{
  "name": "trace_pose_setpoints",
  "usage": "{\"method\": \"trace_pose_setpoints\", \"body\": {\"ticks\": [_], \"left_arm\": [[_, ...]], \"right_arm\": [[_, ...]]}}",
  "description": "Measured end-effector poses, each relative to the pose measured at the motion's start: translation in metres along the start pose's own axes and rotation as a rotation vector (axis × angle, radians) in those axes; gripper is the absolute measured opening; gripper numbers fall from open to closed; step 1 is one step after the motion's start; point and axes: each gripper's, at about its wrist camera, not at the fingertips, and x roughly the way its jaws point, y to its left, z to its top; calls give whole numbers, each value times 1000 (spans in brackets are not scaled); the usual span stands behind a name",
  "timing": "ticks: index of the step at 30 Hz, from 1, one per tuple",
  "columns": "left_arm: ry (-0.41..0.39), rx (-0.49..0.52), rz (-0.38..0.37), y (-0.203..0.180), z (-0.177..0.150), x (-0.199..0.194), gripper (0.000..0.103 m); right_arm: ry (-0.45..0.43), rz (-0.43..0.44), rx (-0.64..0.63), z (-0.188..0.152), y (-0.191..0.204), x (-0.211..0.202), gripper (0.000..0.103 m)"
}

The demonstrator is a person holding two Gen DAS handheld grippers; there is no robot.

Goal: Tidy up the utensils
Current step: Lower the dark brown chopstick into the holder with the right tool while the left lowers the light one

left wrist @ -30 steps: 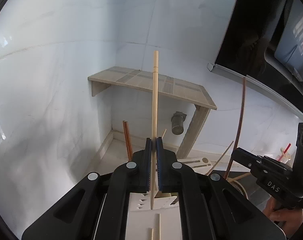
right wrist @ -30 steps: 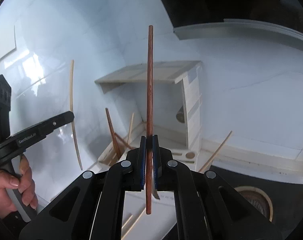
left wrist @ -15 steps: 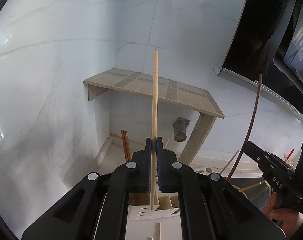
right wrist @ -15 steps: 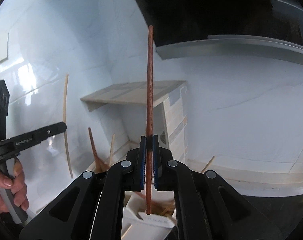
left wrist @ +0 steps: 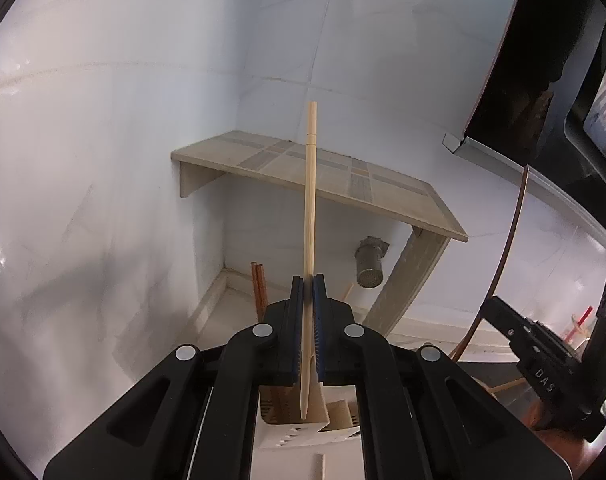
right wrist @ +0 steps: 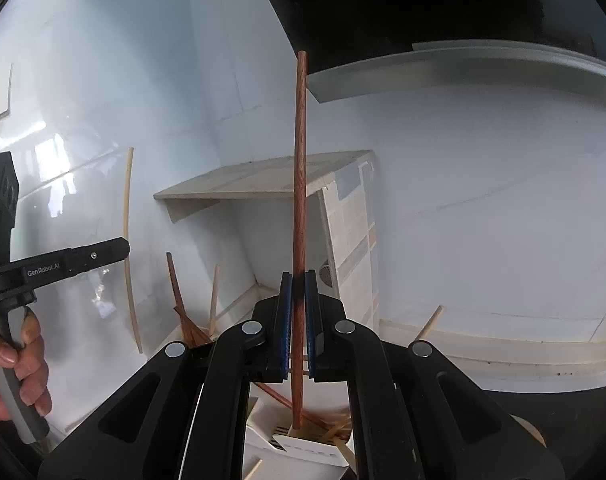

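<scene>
— How are your hands set, starting from the left?

— My left gripper [left wrist: 307,292] tilts downward, its pads clamped tight on a pale chopstick [left wrist: 310,216] that stands nearly upright, tip hanging just above the white holder [left wrist: 299,426]. My hand [right wrist: 17,356] wraps its grip. My right gripper [right wrist: 299,288] tilts down likewise, pinched onto a dark chopstick [right wrist: 300,168], also upright, its lower end at the holder's mouth.

— And the holder itself?

— It sits below both grippers, in front of the tiled shelf [left wrist: 343,176]. Dark chopsticks [left wrist: 259,284] lean in its left side; pale sticks [right wrist: 213,300] splay out too.
</scene>
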Motion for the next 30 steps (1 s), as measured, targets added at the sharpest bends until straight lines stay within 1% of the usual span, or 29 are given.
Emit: {"method": "trace_pose_setpoints", "body": {"ticks": [4, 7, 10, 11, 14, 17, 18, 21, 27, 30], "left_arm": [[-4, -37, -17, 6, -1, 6, 4], [-7, -33, -14, 8, -4, 12, 4], [-53, -25, -6, 9, -8, 9, 4], [-50, -22, -11, 8, -9, 10, 4], [-50, 7, 9, 5, -15, 13, 4], [-38, -4, 4, 6, -20, 18, 4], [-21, -3, -9, 6, -21, 21, 5], [-10, 11, -7, 5, -23, 24, 4], [-5, 3, 1, 7, -24, 27, 5], [-8, 9, 5, 7, -24, 27, 5]], "right_arm": [[11, -20, -13, -3, -2, 6, 7], [13, -26, -8, -5, -5, 10, 7], [13, -24, -11, -7, -6, 11, 7], [14, -22, -19, -9, -6, 11, 7], [33, -15, -27, -12, -7, 15, 7], [49, -24, -33, -15, -6, 19, 7], [52, -21, -28, -15, -7, 20, 7], [54, -17, -18, -15, -7, 22, 7], [60, -6, -8, -21, -7, 26, 7], [46, -4, -5, -20, -5, 26, 7]]}}
